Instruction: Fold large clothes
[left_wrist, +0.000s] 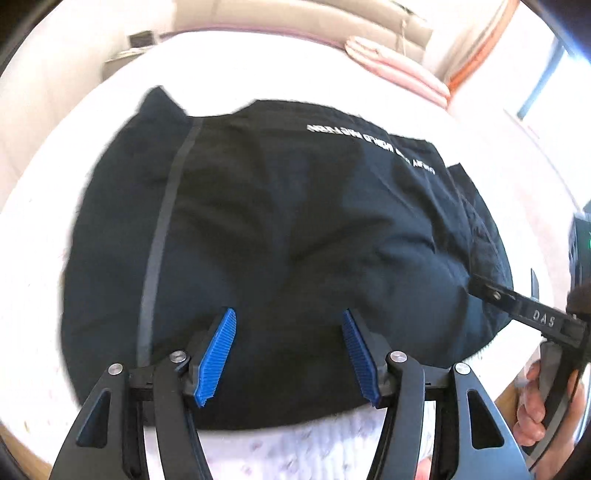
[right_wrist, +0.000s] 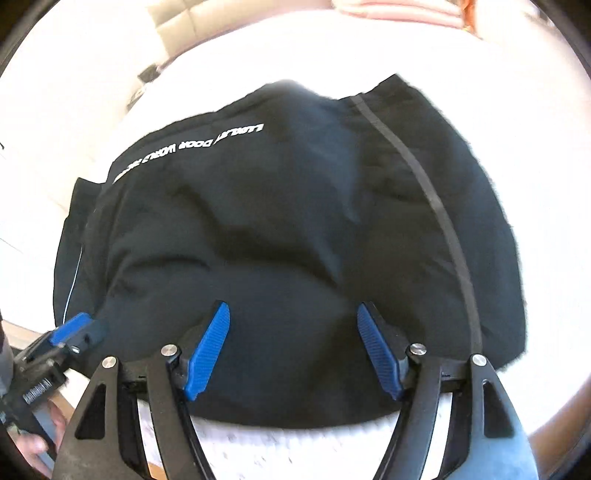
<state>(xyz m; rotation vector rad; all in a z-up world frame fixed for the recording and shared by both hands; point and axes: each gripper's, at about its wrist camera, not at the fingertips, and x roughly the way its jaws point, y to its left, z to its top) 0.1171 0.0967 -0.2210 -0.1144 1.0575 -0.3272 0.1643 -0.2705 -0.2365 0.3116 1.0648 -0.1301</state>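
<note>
A large black garment (left_wrist: 280, 236) with white lettering and a grey stripe lies folded on a white bed; it also shows in the right wrist view (right_wrist: 295, 229). My left gripper (left_wrist: 288, 317) is open and empty, its blue pads (left_wrist: 218, 350) hovering over the garment's near edge. My right gripper (right_wrist: 293, 310) is open and empty over the near edge too. The right gripper also shows at the right in the left wrist view (left_wrist: 509, 299), touching the garment's edge. The left gripper shows at the lower left of the right wrist view (right_wrist: 74, 332).
The white bedspread (left_wrist: 303, 439) surrounds the garment. Pink pillows (left_wrist: 402, 74) lie at the far right by a beige headboard (left_wrist: 295, 18). A window (left_wrist: 546, 81) is at the far right. Wooden floor (left_wrist: 506, 398) shows beside the bed.
</note>
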